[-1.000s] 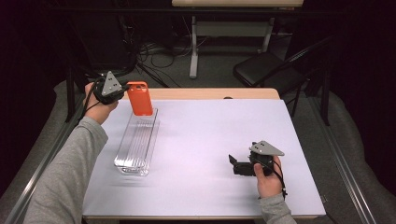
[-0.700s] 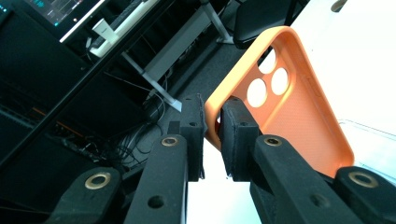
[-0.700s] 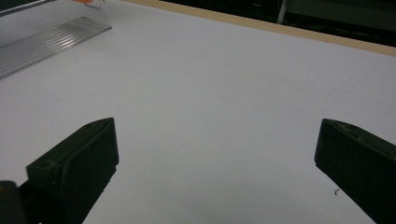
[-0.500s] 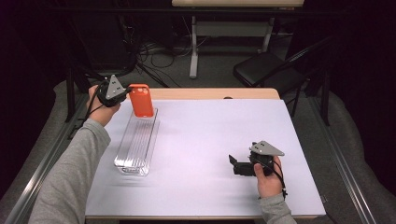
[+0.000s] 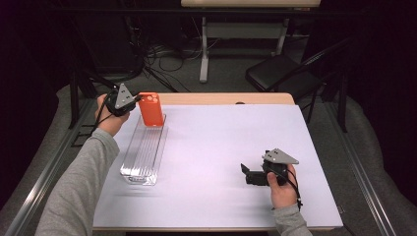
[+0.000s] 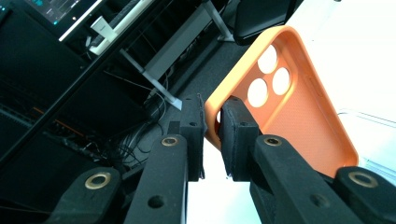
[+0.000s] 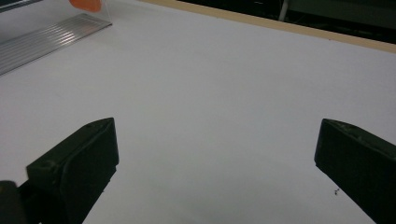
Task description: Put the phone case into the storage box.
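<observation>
An orange phone case (image 5: 150, 109) with round camera holes stands upright over the far end of a clear ridged tray (image 5: 145, 152). My left gripper (image 5: 136, 101) is shut on the case's left edge. In the left gripper view the two black jaws (image 6: 212, 123) pinch the rim of the case (image 6: 299, 107). My right gripper (image 5: 244, 172) rests low on the white table at the front right. Its jaws (image 7: 215, 149) stand wide open with nothing between them. The right gripper view also catches the tray (image 7: 42, 39) and a bit of the case (image 7: 86, 4) at the upper left.
The white table sheet (image 5: 231, 137) ends at a wooden back edge (image 5: 226, 98). Behind the table are a black chair (image 5: 280, 73), a stand's legs (image 5: 204, 54) and loose cables on the floor.
My left gripper has carried the orange case slightly down and nearer, over the tray's far end. The right gripper has stayed put.
</observation>
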A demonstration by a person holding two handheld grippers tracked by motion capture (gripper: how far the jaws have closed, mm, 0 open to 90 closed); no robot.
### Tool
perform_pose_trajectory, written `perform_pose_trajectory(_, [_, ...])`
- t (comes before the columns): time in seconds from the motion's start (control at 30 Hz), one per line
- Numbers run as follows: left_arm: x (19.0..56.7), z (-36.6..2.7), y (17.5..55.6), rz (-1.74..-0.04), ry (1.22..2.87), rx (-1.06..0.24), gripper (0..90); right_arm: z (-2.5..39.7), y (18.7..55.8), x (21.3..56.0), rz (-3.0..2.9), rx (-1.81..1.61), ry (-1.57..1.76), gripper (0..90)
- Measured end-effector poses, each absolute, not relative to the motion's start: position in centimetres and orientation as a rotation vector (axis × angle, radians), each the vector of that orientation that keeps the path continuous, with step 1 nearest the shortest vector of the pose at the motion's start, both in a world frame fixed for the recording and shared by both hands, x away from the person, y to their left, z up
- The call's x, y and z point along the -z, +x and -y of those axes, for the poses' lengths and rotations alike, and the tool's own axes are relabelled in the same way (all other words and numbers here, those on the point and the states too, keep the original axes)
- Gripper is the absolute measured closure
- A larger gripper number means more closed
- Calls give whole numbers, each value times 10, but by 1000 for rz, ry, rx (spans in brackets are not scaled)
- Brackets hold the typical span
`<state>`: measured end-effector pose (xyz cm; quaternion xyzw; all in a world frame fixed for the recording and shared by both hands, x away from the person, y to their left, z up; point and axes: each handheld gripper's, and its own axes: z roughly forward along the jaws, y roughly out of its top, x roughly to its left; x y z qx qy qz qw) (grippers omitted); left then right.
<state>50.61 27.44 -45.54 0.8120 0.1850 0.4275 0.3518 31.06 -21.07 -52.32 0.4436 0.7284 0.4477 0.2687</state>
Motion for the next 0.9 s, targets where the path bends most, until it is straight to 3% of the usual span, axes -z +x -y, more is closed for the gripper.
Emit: perform_pose_trajectory(0.9, [471,-270,504,-459,2108,-1121,801,210,311,525,-1982,-1204,1193,0])
